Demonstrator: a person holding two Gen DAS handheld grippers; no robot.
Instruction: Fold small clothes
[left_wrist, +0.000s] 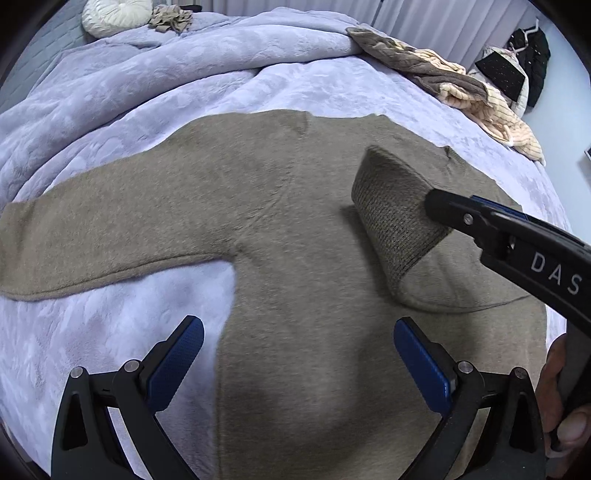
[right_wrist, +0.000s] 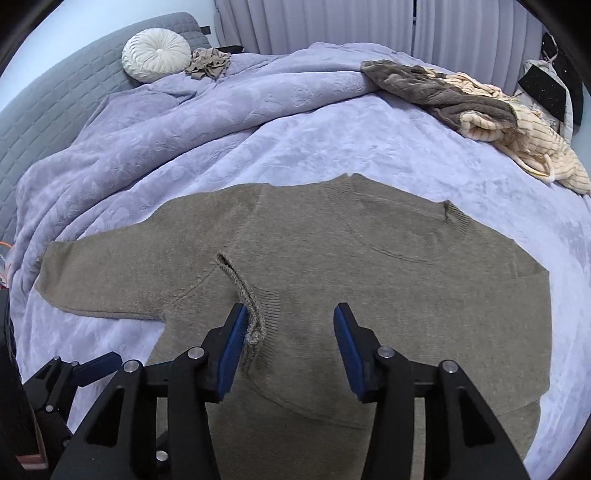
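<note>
Folding the right sleeve inward is the step in hand, I judge: the taupe sweater lies flat on the lavender blanket, neckline away from the person, and its right sleeve is already doubled over the body, with the ribbed cuff standing up at the right gripper. That gripper's fingers stand wide apart in its own view, the cuff edge only brushing the inside of one blue pad; from the left wrist view its tip meets the cuff, but I cannot tell whether any cloth is pinched there. The left gripper hovers with its fingers spread wide and nothing between them, above the sweater's hem side, near the armpit of the left sleeve, which lies stretched straight out on the blanket. To do this well, the cuff should be laid down flat, not left tented, so the folded sleeve lies parallel to the side seam with no ridge beneath it. The knit looks soft and slack, so a low, slow release would likely keep it from springing back. The left sleeve would then want the same treatment, gripped near its cuff. A heap of other clothes and a round cushion lie well apart, at the far side of the bed.
</note>
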